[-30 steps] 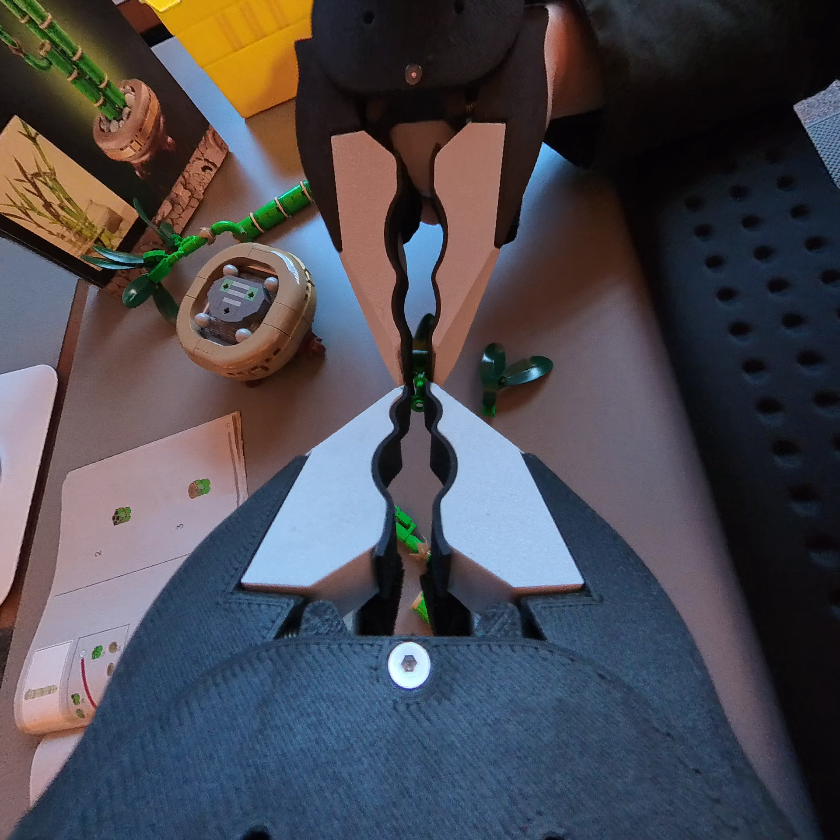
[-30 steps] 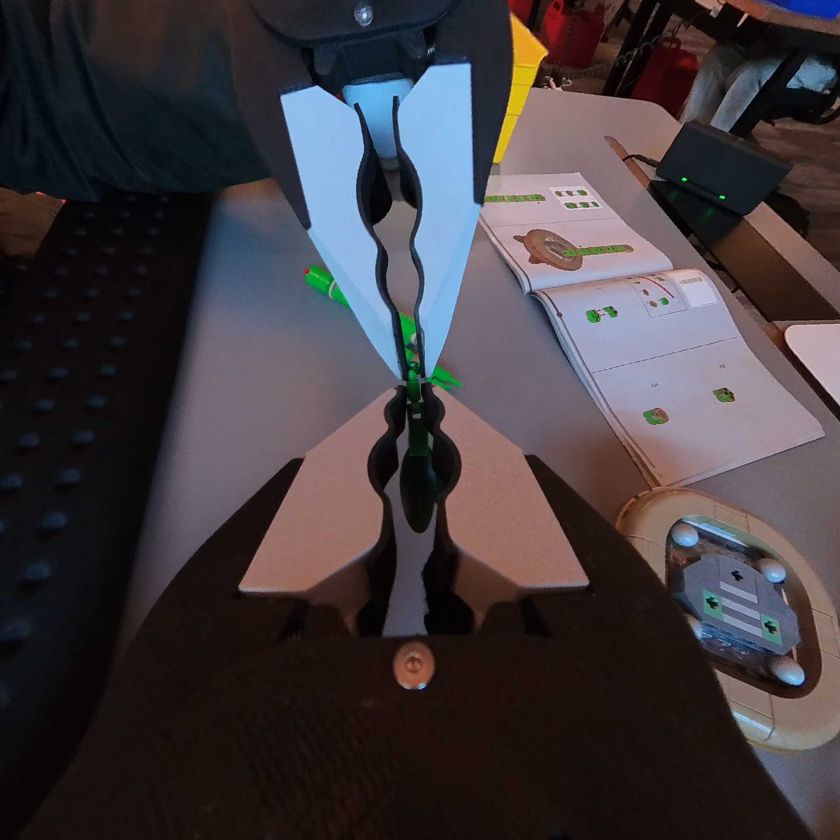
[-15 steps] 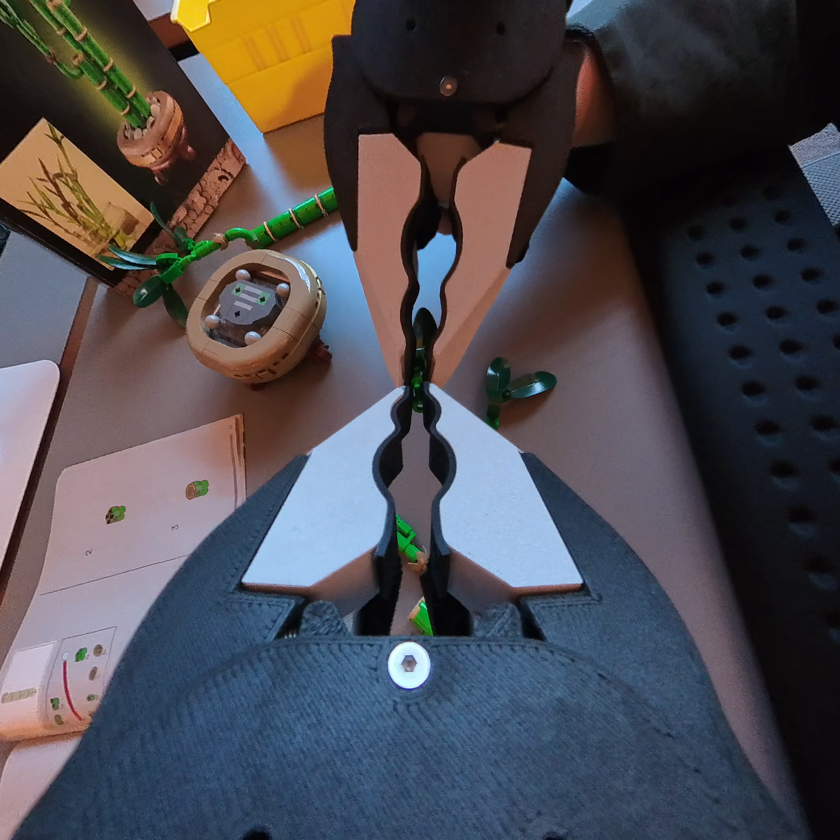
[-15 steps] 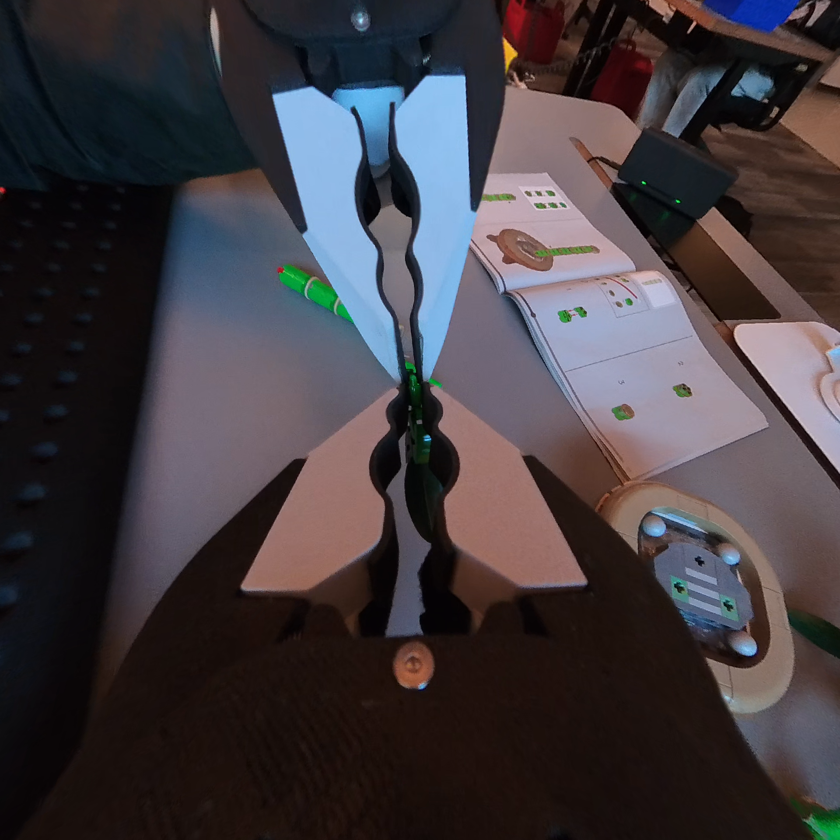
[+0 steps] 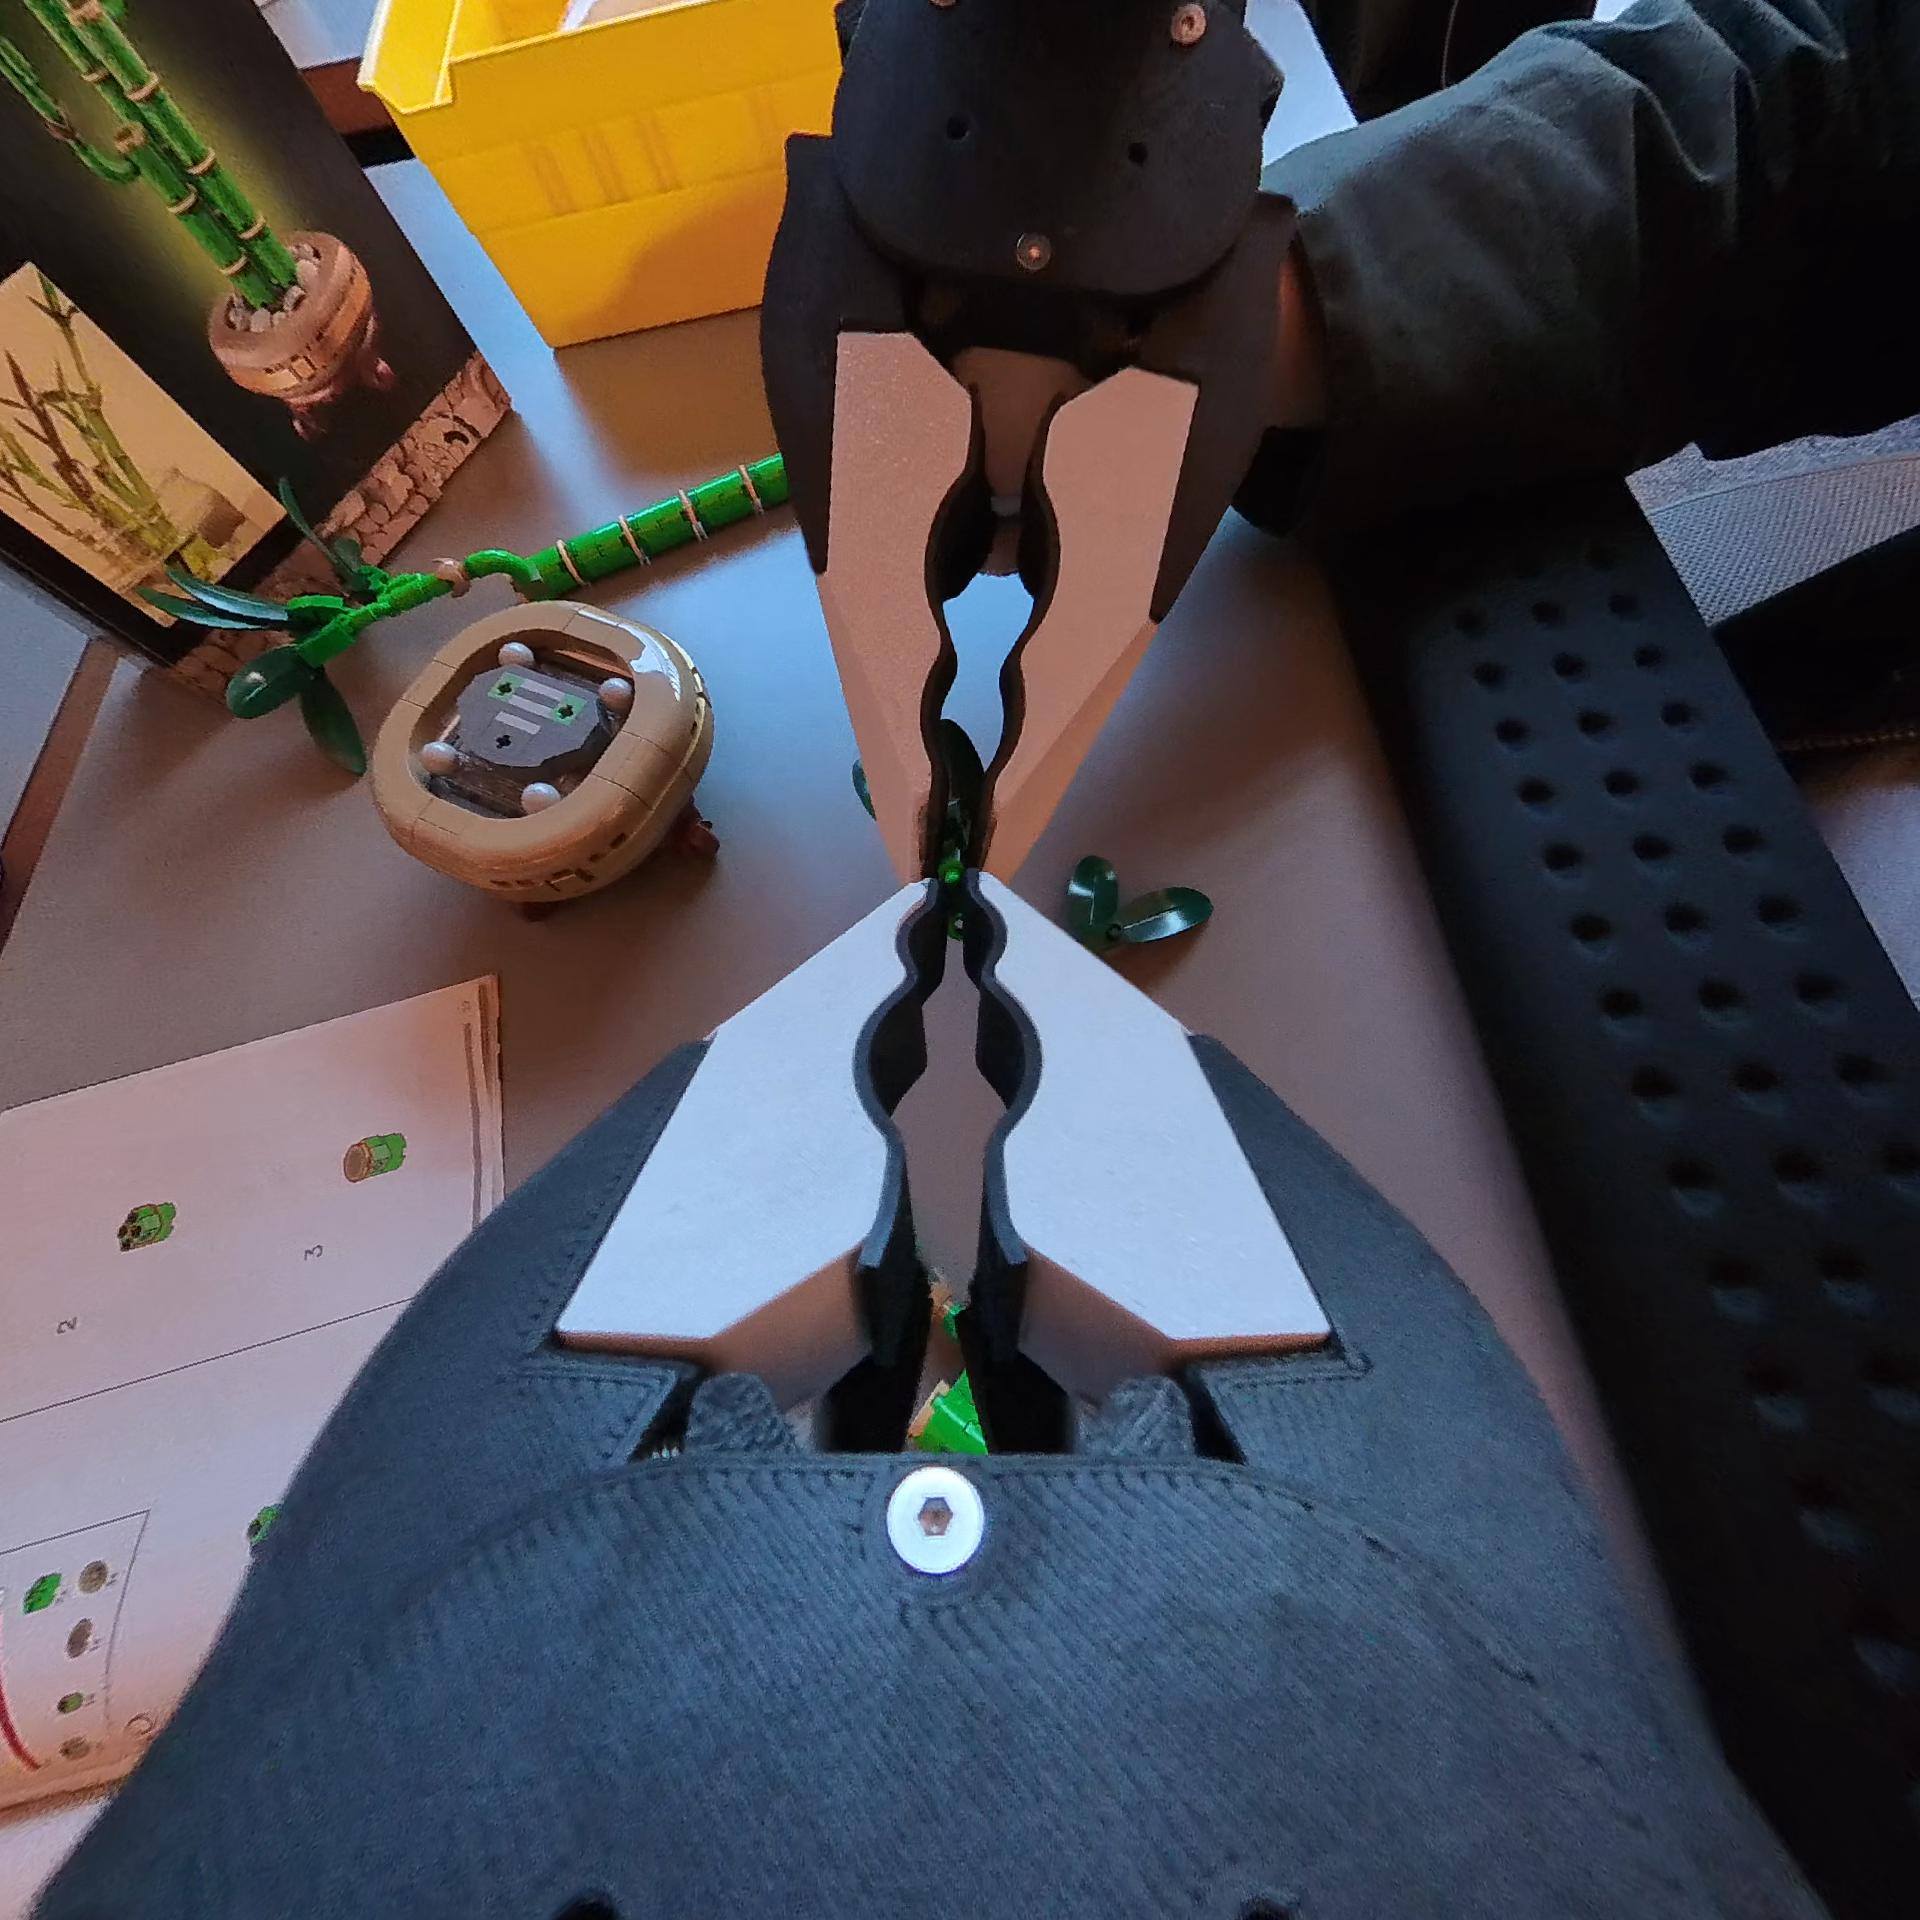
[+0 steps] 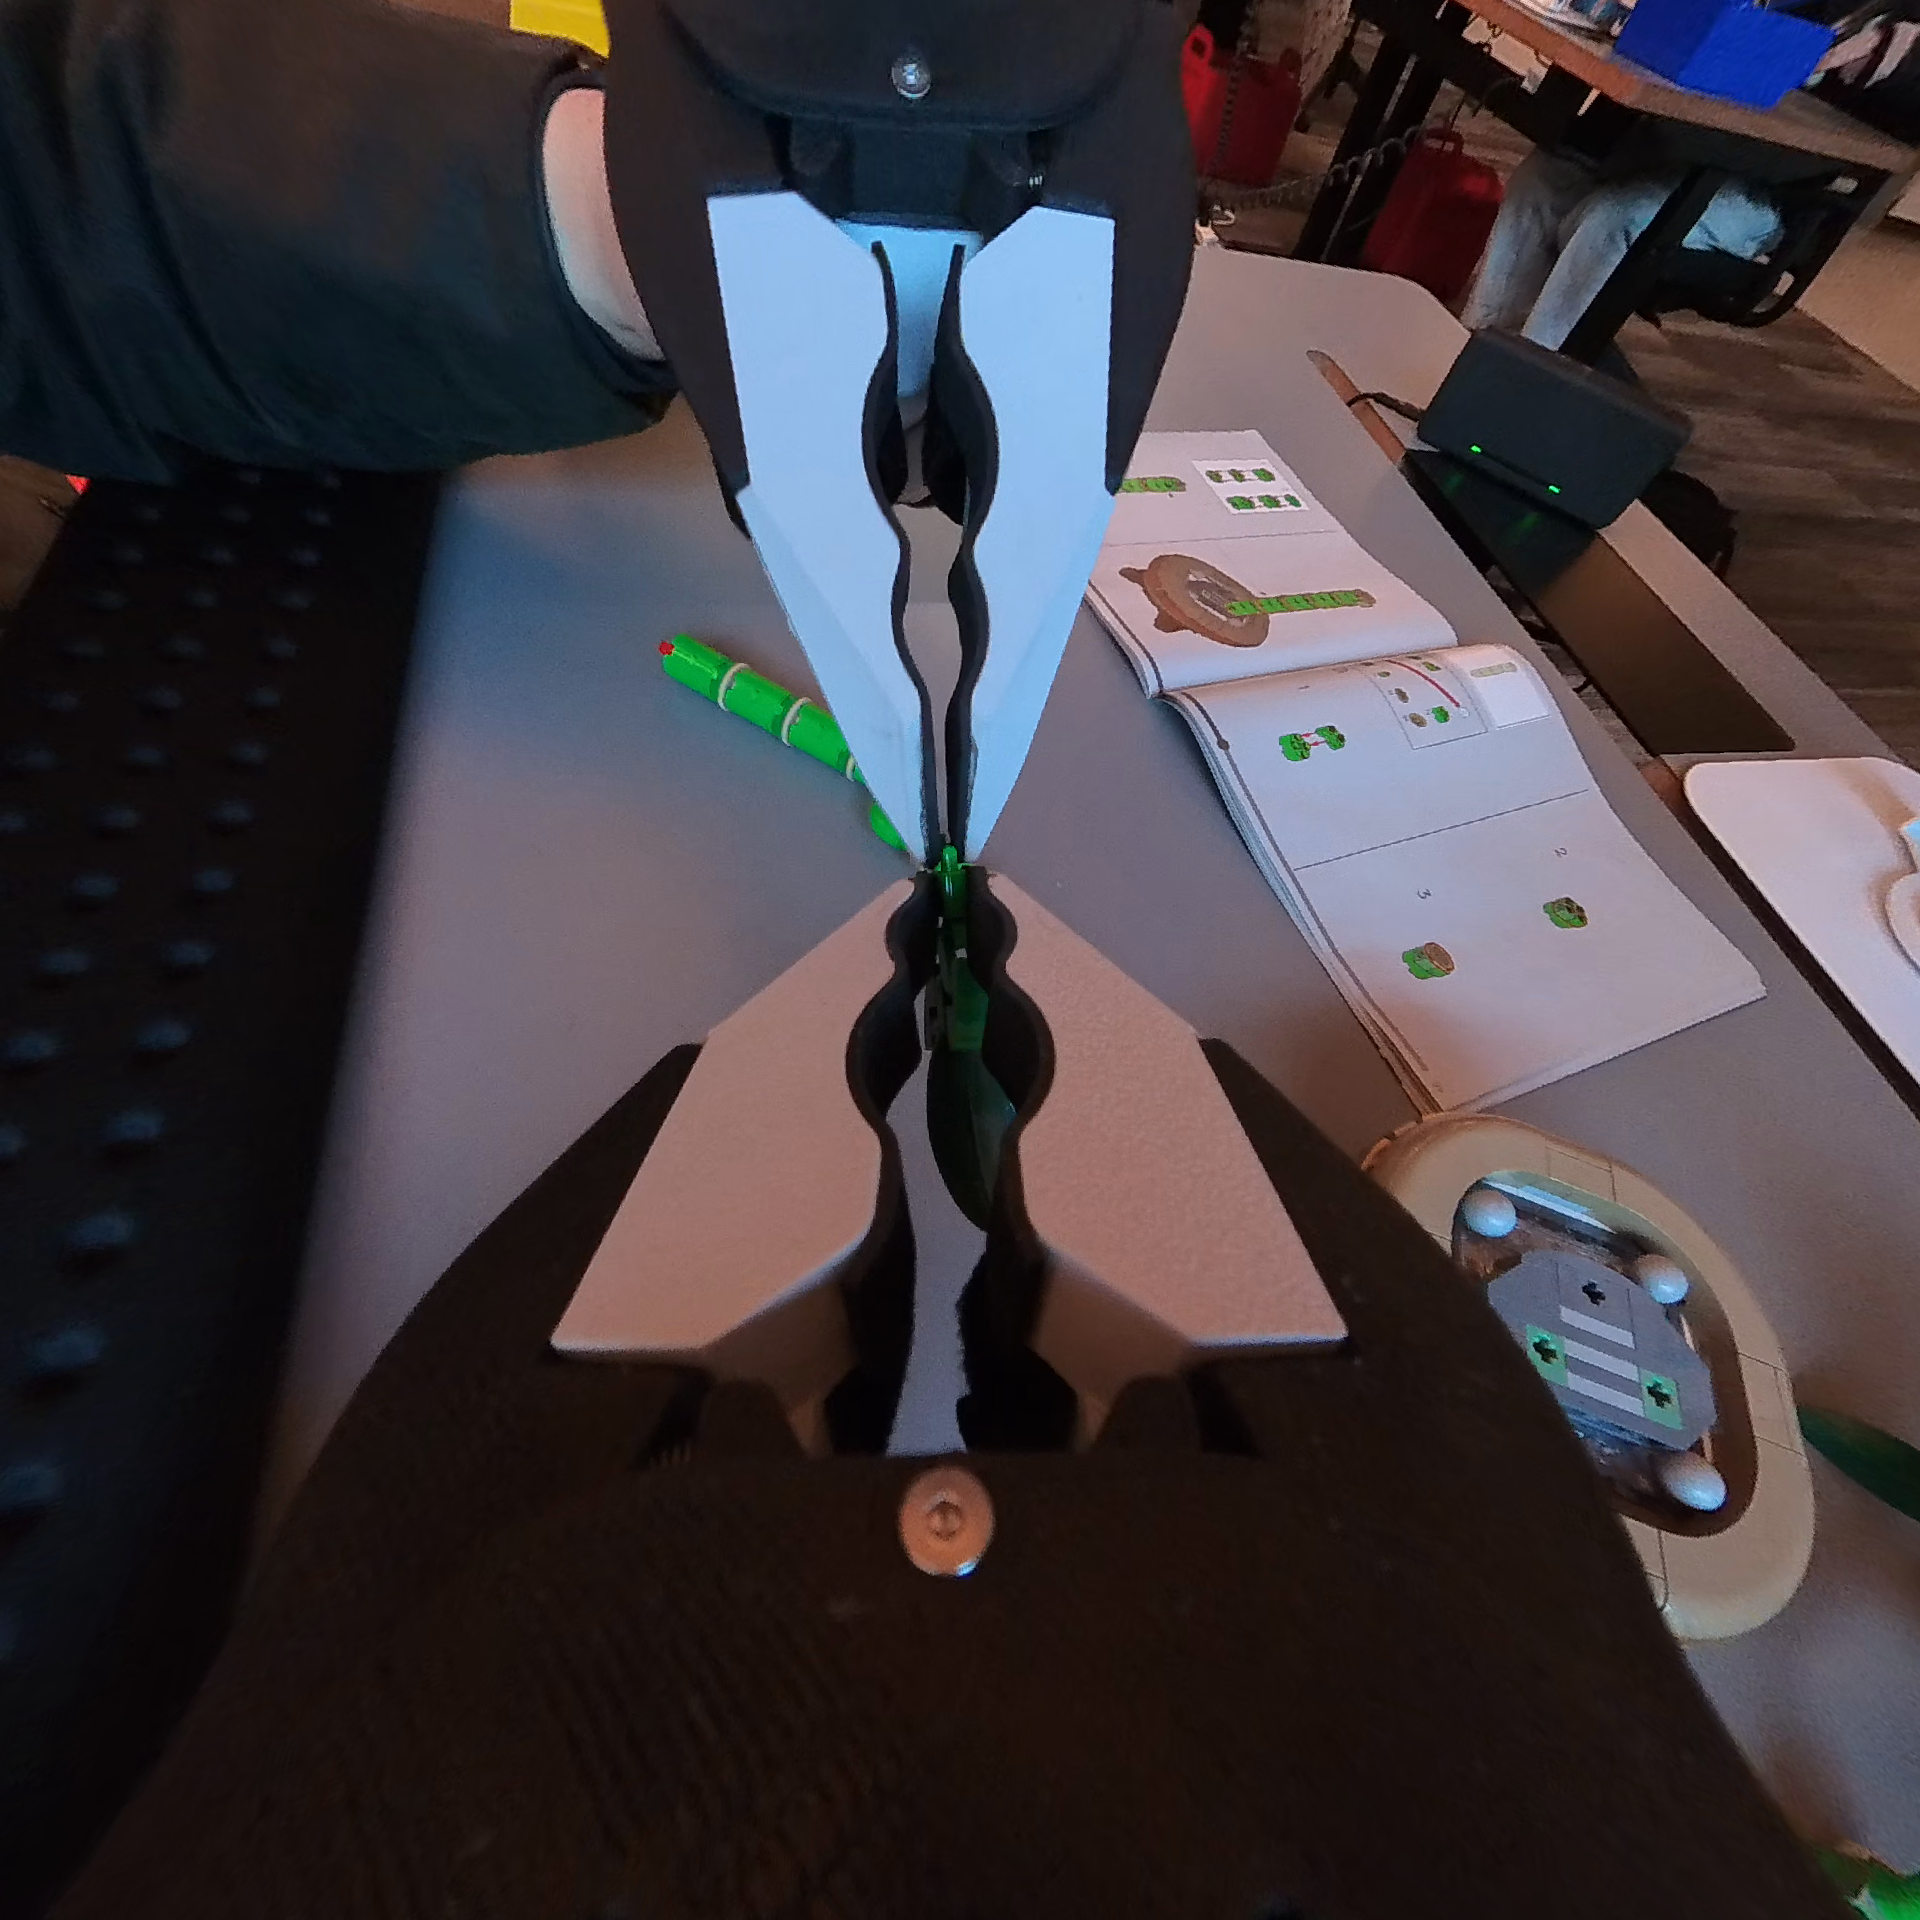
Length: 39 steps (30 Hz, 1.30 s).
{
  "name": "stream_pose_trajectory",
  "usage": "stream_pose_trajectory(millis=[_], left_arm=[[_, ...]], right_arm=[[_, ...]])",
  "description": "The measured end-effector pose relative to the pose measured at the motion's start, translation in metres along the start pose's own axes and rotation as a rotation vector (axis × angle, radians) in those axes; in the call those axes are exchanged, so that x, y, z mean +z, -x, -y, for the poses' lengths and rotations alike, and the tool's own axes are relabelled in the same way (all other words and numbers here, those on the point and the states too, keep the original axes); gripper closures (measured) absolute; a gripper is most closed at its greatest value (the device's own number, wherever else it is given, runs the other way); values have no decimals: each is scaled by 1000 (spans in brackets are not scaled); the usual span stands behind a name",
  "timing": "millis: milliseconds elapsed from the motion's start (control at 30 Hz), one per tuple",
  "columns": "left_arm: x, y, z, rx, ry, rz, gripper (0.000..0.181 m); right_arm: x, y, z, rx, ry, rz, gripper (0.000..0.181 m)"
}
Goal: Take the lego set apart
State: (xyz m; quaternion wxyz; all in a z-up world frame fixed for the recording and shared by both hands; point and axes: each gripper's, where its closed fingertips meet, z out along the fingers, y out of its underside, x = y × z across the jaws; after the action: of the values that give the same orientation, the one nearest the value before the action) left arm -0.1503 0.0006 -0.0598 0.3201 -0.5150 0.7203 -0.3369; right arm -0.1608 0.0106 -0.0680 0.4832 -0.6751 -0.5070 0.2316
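Both tools have risen higher above the grey table (image 6: 540,727), the left gripper (image 5: 948,914) and right gripper (image 6: 948,883) meeting tip to tip, each pinching the small green leafy lego sprig (image 6: 961,1039), apparently not yet separated

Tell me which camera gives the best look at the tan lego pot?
The left wrist view: the tan pot sits whole and unobstructed on the table, left of the grippers. In the right wrist view the pot lies at the lower right, partly hidden behind the right gripper's body.
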Motion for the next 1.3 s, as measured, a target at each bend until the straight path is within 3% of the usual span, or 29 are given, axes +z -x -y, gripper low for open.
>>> stream_pose_trajectory(millis=[333,400,433,500,533,567,633,800,1067,1233,1300], left_arm=[[-3,-3,1,2,7,-24,181],[-27,21,-7,-11,36,98,181],[-51,27,4,-43,-67,106,181],[-96,21,41,-131,-310,-8,181],[-105,21,49,-146,-353,-17,181],[-104,23,49,-140,-355,7,181],[-86,28,44,-132,-340,73,181],[-26,15,40,-170,-259,34,151],[6,6,25,-127,-116,54,177],[10,6,16,-128,-77,54,168],[11,7,14,-116,-63,66,174]], right_arm=[[-2,2,-1,-20,21,7,176],[-14,-29,-51,-94,277,-155,177],[-23,-36,-56,-69,231,-167,177],[-43,-40,-19,153,-29,-82,177],[-52,-40,1,181,-141,-58,177],[-58,-40,12,175,-205,-62,177],[-55,-36,12,168,-194,-55,176],[-37,-21,8,134,-150,-19,176],[-22,-9,5,71,-106,-11,177],[-16,-8,2,50,-83,-30,177],[-15,-9,0,50,-77,-34,177]])
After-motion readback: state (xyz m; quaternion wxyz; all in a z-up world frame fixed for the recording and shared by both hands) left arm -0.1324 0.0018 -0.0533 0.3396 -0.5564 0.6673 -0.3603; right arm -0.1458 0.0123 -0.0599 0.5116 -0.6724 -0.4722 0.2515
